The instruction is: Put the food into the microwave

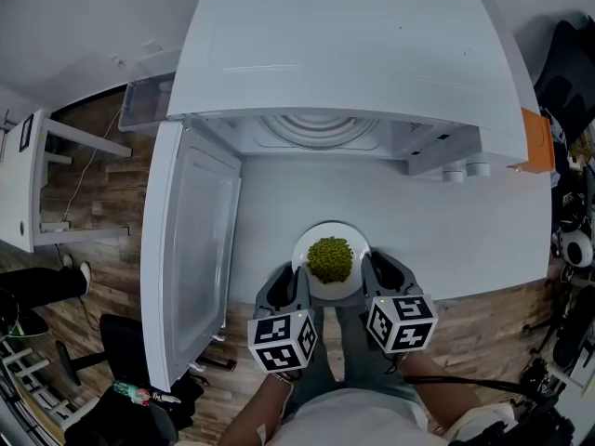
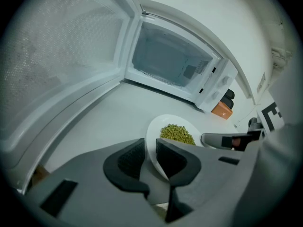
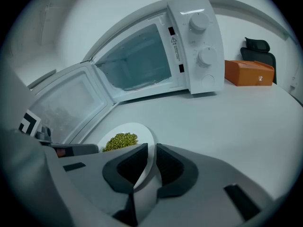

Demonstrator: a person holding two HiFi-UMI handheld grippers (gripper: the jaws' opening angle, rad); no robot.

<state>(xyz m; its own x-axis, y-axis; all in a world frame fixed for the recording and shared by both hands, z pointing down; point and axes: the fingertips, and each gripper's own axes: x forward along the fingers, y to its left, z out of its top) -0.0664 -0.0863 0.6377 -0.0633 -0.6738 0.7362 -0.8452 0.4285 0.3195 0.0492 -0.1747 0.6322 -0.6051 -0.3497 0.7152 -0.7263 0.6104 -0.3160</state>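
Note:
A white plate (image 1: 307, 286) carrying a heap of green peas (image 1: 330, 258) is near the table's front edge, in front of the open white microwave (image 1: 344, 54). My left gripper (image 1: 290, 282) is shut on the plate's left rim (image 2: 152, 148). At the opposite rim (image 3: 146, 167) my right gripper (image 1: 376, 275) is shut on the plate too. The peas (image 2: 177, 134) and the same peas (image 3: 120, 141) show just beyond the jaws. The microwave's cavity (image 2: 168, 63) stands empty, with its door (image 1: 191, 249) swung out to the left.
An orange box (image 3: 248, 72) stands on the white table (image 1: 465, 230) right of the microwave. The two control knobs (image 3: 201, 37) are on the microwave's right panel. Wooden floor, a black chair (image 1: 125, 342) and a white shelf (image 1: 37, 184) lie to the left.

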